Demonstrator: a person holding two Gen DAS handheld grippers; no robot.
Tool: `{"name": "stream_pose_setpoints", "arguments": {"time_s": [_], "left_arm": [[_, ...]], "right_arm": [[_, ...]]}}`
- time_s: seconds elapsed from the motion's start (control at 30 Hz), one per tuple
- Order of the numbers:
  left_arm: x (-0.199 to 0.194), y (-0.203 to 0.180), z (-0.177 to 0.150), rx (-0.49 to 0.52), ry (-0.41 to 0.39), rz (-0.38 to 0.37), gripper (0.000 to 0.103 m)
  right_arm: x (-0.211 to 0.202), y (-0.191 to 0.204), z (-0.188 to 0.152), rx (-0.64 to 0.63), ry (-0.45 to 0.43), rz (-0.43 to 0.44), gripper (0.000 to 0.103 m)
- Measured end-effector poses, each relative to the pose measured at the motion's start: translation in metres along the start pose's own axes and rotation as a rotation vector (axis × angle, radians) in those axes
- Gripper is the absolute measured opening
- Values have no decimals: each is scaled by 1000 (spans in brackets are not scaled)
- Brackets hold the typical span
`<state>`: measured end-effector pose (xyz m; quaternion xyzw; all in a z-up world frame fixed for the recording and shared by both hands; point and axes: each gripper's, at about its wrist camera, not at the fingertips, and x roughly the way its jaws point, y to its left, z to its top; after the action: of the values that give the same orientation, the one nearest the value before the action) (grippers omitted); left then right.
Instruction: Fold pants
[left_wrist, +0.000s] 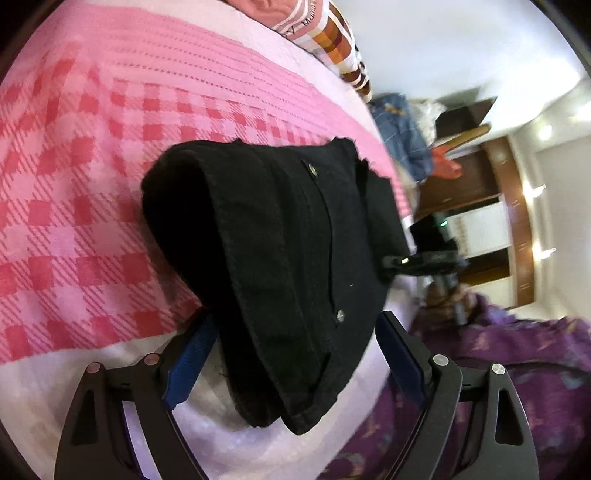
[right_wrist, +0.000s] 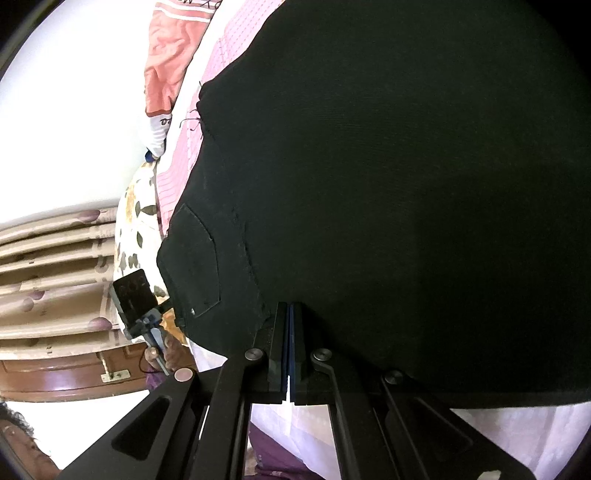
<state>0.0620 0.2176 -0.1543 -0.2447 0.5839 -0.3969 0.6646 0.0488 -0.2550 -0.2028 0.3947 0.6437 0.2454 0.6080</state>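
Black pants (left_wrist: 273, 251), folded into a thick bundle with rivets and a pocket seam showing, lie on a pink checked bedsheet (left_wrist: 74, 177). My left gripper (left_wrist: 291, 321) is open, its blue-padded fingers (left_wrist: 188, 365) on either side of the bundle's near end, not pressing it. In the right wrist view the pants (right_wrist: 388, 203) fill most of the frame. My right gripper (right_wrist: 291, 314) has its jaws together at the fabric's lower edge; whether cloth is pinched between them I cannot tell. The right gripper also shows in the left wrist view (left_wrist: 424, 258), at the far side of the bundle.
A striped pillow (left_wrist: 295, 18) lies at the head of the bed. A floral pillow (right_wrist: 136, 229) is at the bed's edge. Purple patterned clothing (left_wrist: 517, 369) is at lower right. Wooden furniture (left_wrist: 480, 177) with hung clothes stands beyond the bed.
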Motion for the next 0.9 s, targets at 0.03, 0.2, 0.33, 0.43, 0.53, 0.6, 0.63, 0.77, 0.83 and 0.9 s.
{"name": "stream_pose_setpoints", "arguments": {"time_s": [0.03,0.2,0.33,0.43,0.53,0.6,0.63,0.77,0.83,0.9], "left_arm": [[-3,2,0,-3,-2,-8,86],[-6,-1,-2,32,47,30,86],[-2,-5,-3,56,87,64,86],[-1,-7,-4,64,103,77,90],[5,-11,-3,60,116,50,99],[5,-8,-1,31,111,22,101],[4,-6,0,20,109,6,101],[0,1,-1,-15,87,-85,101],[-2,1,-3,-10,88,-125,101],[-5,4,-3,-25,74,-181,101]], "right_arm": [[0,0,0,6,0,0,0],[1,2,0,22,-5,-15,0],[3,4,0,32,-12,-25,0],[4,5,-1,35,-17,-31,0],[5,6,-1,43,-21,-30,0],[6,6,-1,50,-25,-27,0],[6,5,-1,54,-27,-25,0],[6,5,0,68,-27,-16,0],[6,4,1,71,-29,-14,0],[6,4,1,73,-30,-12,0]]}}
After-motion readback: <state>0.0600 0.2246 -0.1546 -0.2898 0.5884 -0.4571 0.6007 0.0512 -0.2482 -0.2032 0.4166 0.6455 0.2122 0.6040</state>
